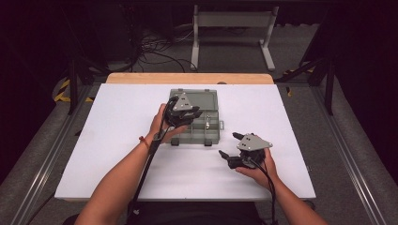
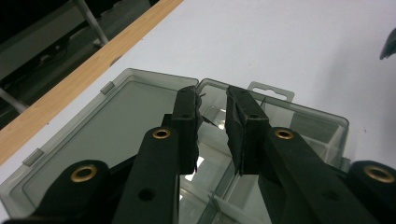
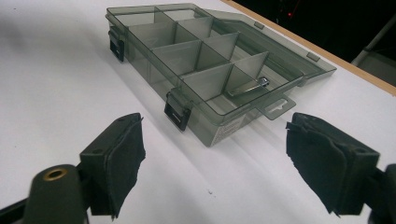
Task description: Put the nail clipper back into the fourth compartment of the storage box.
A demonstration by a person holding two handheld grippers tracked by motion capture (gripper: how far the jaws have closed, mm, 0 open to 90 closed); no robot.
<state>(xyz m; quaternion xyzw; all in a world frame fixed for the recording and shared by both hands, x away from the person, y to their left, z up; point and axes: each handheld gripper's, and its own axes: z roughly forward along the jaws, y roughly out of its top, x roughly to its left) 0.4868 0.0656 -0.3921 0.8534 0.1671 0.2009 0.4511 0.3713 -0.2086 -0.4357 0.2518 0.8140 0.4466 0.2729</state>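
Note:
A grey see-through compartment box (image 1: 213,134) lies open in the middle of the white table, its lid (image 2: 93,135) folded back flat. One small metal part (image 3: 247,86) rests in a compartment near the box's hang tab. My left gripper (image 1: 193,116) hovers over the box. In the left gripper view its jaws (image 2: 211,95) stand a narrow gap apart over the hinge line, with nothing between them. My right gripper (image 1: 228,144) rests low near the table to the front right of the box (image 3: 154,70). It (image 3: 215,128) stands wide open and holds nothing.
Two black latches (image 3: 177,114) hang on the box's front wall. The table (image 1: 117,140) has a wooden strip (image 1: 187,78) along its far edge. Behind it on the floor stand a white metal frame (image 1: 232,28) and loose cables (image 1: 155,47).

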